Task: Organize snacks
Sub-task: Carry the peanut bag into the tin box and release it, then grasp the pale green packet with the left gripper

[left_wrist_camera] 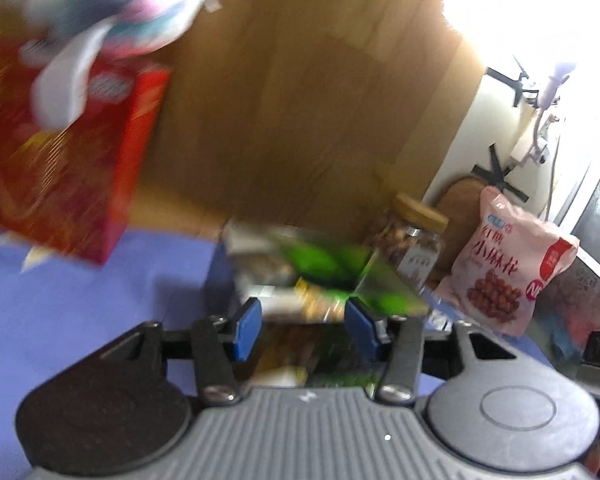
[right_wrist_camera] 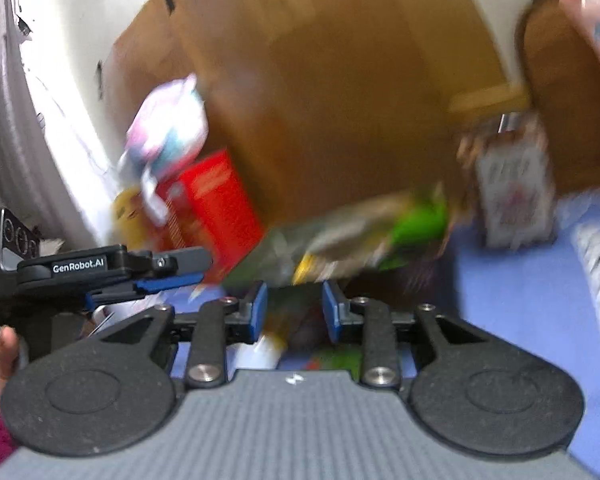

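Green snack pack (left_wrist_camera: 332, 280) sits between both grippers at 12 o'clock. Left gripper (left_wrist_camera: 304, 322) looks clamped on it; right gripper (right_wrist_camera: 294, 312): I can't tell. My worry: heavy blur, fast motion could knock the jar (left_wrist_camera: 414, 240) at 1 o'clock.

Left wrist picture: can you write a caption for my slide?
Left gripper holds a blurry green snack packet near a red box.
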The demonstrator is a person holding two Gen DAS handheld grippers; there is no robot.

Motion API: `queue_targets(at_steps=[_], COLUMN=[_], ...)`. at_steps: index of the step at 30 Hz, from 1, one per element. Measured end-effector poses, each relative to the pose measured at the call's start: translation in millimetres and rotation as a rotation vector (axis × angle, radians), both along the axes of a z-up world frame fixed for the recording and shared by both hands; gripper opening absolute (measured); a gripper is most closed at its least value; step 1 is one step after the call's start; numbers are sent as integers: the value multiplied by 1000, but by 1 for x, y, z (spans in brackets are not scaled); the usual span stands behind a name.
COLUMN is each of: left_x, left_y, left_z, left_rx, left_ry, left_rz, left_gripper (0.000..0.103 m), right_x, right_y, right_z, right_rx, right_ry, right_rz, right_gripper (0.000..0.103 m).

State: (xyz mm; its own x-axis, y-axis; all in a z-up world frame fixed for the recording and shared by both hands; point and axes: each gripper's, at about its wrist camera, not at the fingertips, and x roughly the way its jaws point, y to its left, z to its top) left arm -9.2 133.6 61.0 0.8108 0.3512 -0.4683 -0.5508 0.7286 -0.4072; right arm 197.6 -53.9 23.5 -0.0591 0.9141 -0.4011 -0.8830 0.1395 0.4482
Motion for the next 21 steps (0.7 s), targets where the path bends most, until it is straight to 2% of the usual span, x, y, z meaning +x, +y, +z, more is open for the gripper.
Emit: queue_targets(at_steps=[2, 6, 8, 11, 14, 16, 21], left_x=[-17, -34, -35, -35, -37, -40, -59], left_y=[-9, -20, -20, -18, -24, -28, -51], left_z=[-13, -41, -54, -68, -70, -71, -73], left_rx=[-37, -108, -149, -200, -183, -214, -215], left_ry=[15, 51, 68, 83, 92, 78, 63], left_rz=[23, 49, 62, 61, 48, 31, 28], left_gripper=[48, 48, 48, 42, 33, 31, 31], right_x=[-12, -39, -51, -64, -73, -77, -97], right_y=[-1, 7, 14, 24, 24, 19, 4], right_z=[-10, -23, -28, -36, -43, -42, -39], right_rx=[-42, -112, -137, -191, -215, -223, -219], right_ry=[26, 8, -13, -58, -72, -54, -88], right_rz=[33, 81, 96, 93, 112, 124, 133], right_gripper=[34, 34, 34, 34, 34, 34, 34])
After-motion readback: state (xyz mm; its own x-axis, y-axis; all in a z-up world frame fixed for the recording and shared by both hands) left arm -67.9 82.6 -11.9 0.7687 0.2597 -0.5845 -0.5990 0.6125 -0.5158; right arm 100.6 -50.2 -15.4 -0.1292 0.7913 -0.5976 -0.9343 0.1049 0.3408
